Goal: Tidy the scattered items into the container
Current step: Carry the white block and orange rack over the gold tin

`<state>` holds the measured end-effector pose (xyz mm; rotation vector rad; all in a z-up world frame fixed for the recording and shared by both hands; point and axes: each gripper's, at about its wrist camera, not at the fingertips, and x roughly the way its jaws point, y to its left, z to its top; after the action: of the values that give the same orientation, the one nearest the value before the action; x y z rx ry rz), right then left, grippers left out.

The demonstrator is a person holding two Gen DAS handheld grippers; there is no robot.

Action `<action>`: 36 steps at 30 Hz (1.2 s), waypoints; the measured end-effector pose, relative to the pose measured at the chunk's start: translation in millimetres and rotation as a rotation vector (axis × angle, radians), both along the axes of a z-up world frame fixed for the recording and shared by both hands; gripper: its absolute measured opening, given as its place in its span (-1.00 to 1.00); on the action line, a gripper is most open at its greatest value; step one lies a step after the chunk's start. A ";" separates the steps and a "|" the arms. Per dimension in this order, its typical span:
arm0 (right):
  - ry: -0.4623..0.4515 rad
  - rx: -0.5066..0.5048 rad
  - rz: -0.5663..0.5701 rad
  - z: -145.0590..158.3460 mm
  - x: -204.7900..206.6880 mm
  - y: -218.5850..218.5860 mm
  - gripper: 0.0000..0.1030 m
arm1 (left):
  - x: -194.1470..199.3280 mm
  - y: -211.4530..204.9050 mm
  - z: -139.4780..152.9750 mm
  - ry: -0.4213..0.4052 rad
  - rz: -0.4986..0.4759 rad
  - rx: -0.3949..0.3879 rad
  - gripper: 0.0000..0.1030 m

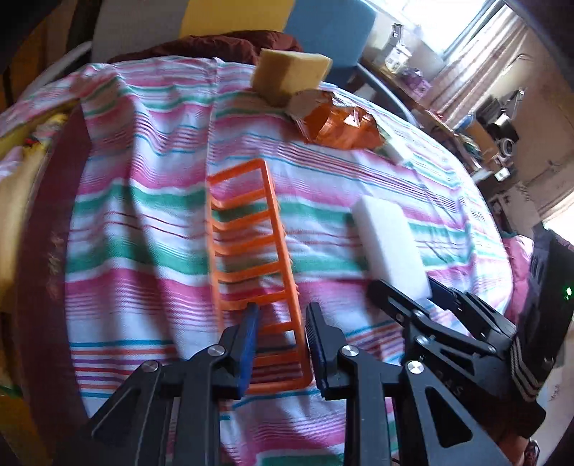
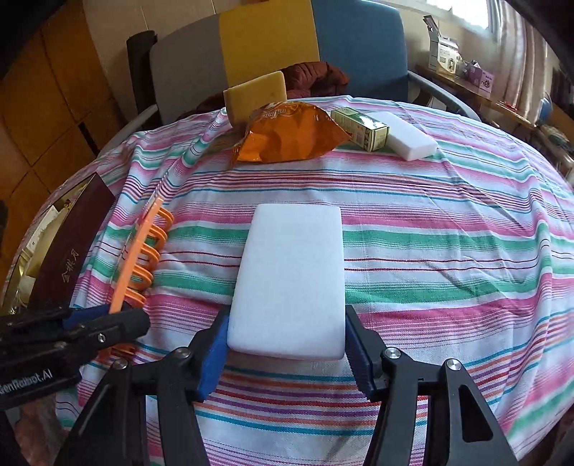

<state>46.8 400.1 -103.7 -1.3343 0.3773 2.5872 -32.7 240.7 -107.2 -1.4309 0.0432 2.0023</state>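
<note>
Right tongs (image 2: 287, 344) grip a white sponge block (image 2: 290, 279) above the striped counter (image 2: 448, 251); left tongs (image 1: 281, 340) pinch an orange rack (image 1: 251, 229) (tilted on edge) beside it.

Bright daylight from window (image 1: 462, 21) upper right, motion blur, strong fisheye edge warping

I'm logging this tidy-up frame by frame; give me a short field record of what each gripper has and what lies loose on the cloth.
left gripper: jaws astride orange plastic slatted rack; grip unclear
right gripper: shut on white foam block
loose at far edge: yellow sponge, orange crinkled snack bag, green carton, second white block
surface: striped cloth
</note>
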 end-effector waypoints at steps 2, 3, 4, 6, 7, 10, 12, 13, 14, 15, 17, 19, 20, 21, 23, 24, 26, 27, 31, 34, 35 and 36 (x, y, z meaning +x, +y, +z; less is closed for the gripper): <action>0.005 -0.008 0.000 0.0 0.4 1.4 0.16 | 3.8 0.0 2.7 0.021 -0.011 0.006 -0.70; 0.007 -0.011 0.000 -0.2 0.8 1.9 0.16 | 6.5 -0.3 6.1 0.039 -0.014 0.008 -0.80; 0.007 -0.011 -0.001 0.1 0.7 1.9 0.16 | 9.5 -0.4 10.4 0.063 -0.017 0.002 -0.81; 0.006 -0.016 -0.009 1.1 0.8 2.0 0.16 | 14.7 0.4 17.4 0.105 -0.027 -0.017 -0.81; 0.008 -0.035 -0.018 2.8 1.4 3.0 0.14 | 17.3 -0.4 19.8 0.116 -0.030 -0.016 -0.81; 0.023 -0.096 -0.021 7.1 5.6 0.8 0.13 | 26.0 -4.9 30.1 0.161 -0.034 -0.026 -0.82; 0.035 -0.126 -0.015 11.3 8.9 -4.2 0.12 | 26.7 -8.5 38.4 0.182 -0.029 -0.018 -0.82; 0.039 -0.131 -0.011 13.5 10.1 -7.1 0.12 | 28.1 -12.2 42.8 0.192 -0.024 -0.017 -0.82; 0.045 -0.136 -0.006 16.4 11.4 -10.0 0.12 | 29.7 -16.8 47.8 0.205 -0.018 -0.016 -0.82; 0.055 -0.147 0.003 21.0 12.5 -14.0 0.12 | 31.4 -20.6 51.8 0.216 -0.013 -0.013 -0.82; 0.071 -0.170 0.017 28.9 13.9 -21.1 0.12 | 35.0 -31.0 59.7 0.231 0.001 -0.008 -0.82; 0.095 -0.199 0.048 40.7 13.0 -33.1 0.12 | 39.1 -47.0 66.7 0.247 0.018 -0.006 -0.82; 0.105 -0.208 0.066 46.0 11.6 -39.5 0.12 | 40.0 -54.9 70.2 0.257 0.031 -0.010 -0.82; 0.117 -0.216 0.086 52.1 9.9 -47.7 0.12 | 40.2 -62.8 73.0 0.261 0.046 -0.013 -0.82; 0.143 -0.232 0.141 65.4 4.7 -70.1 0.12 | 38.8 -79.4 77.6 0.265 0.079 -0.016 -0.82; 0.151 -0.242 0.168 70.6 2.1 -81.1 0.13 | 37.6 -88.1 80.2 0.272 0.096 -0.019 -0.82; 0.161 -0.261 0.214 77.3 -1.3 -99.5 0.13 | 35.5 -108.2 84.3 0.284 0.135 -0.025 -0.82; 0.163 -0.271 0.244 80.3 -3.5 -111.0 0.13 | 34.2 -119.5 86.2 0.288 0.155 -0.030 -0.82; 0.155 -0.288 0.356 86.0 -10.6 -157.8 0.13 | 29.0 -158.5 87.5 0.312 0.227 -0.071 -0.82; 0.133 -0.290 0.408 83.0 -15.1 -182.5 0.13 | 22.8 -183.0 81.5 0.293 0.271 -0.084 -0.82; 0.124 -0.292 0.422 81.4 -16.7 -190.5 0.13 | 20.4 -189.9 78.6 0.281 0.286 -0.085 -0.82; 0.115 -0.296 0.431 79.7 -19.2 -195.8 0.13 | 18.5 -194.7 75.8 0.271 0.295 -0.089 -0.82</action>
<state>27.6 204.3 -24.0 -1.5038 0.5661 3.0701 -14.1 46.0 -31.4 -1.2673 0.0411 2.4551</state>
